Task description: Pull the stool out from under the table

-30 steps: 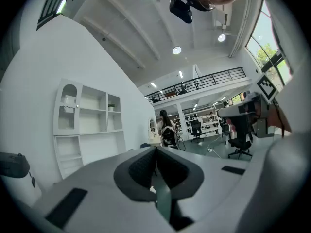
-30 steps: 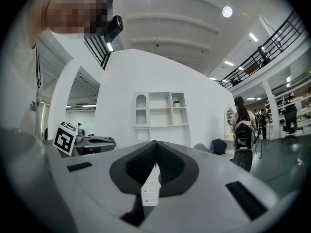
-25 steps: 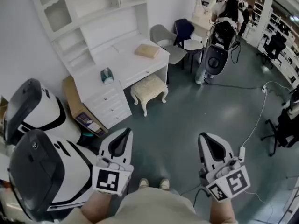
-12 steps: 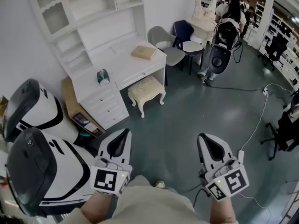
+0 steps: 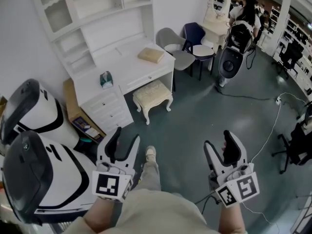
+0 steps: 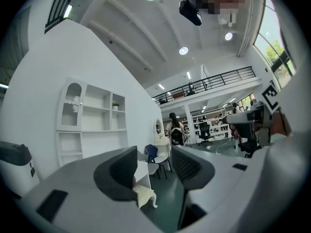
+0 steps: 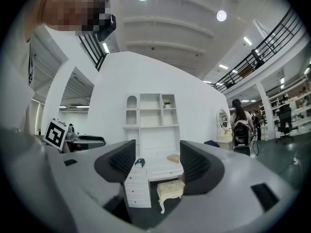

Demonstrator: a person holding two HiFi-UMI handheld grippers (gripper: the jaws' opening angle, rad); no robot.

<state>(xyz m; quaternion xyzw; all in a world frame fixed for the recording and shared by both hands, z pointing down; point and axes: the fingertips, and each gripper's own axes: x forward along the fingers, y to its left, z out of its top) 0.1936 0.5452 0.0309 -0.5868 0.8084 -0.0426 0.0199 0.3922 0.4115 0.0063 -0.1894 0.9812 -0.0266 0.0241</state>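
A cream cushioned stool (image 5: 153, 98) on curved white legs stands on the grey floor, partly under the white desk (image 5: 131, 67) with drawers. Both grippers are held low and point level toward it from well back. My left gripper (image 5: 124, 138) is open, its jaws have just been opening, and nothing is between them. My right gripper (image 5: 219, 144) is likewise open and empty after just opening. In the left gripper view the stool (image 6: 144, 195) shows small between the jaws of the left gripper (image 6: 155, 171). The right gripper (image 7: 156, 166) frames the stool (image 7: 170, 189) and the desk (image 7: 158, 173) far ahead.
Two large white-and-black machines (image 5: 34, 169) stand close on the left, with a cardboard box (image 5: 78, 116) behind them. Chairs (image 5: 178, 45) stand right of the desk. A person with a backpack (image 5: 243, 13) and a round dark device (image 5: 229, 65) are farther back. A cable (image 5: 273, 121) trails across the floor.
Both grippers' jaws have gone from shut to open. The person has stepped forward; a shoe and leg now show between the grippers, and the stool has come slightly nearer.
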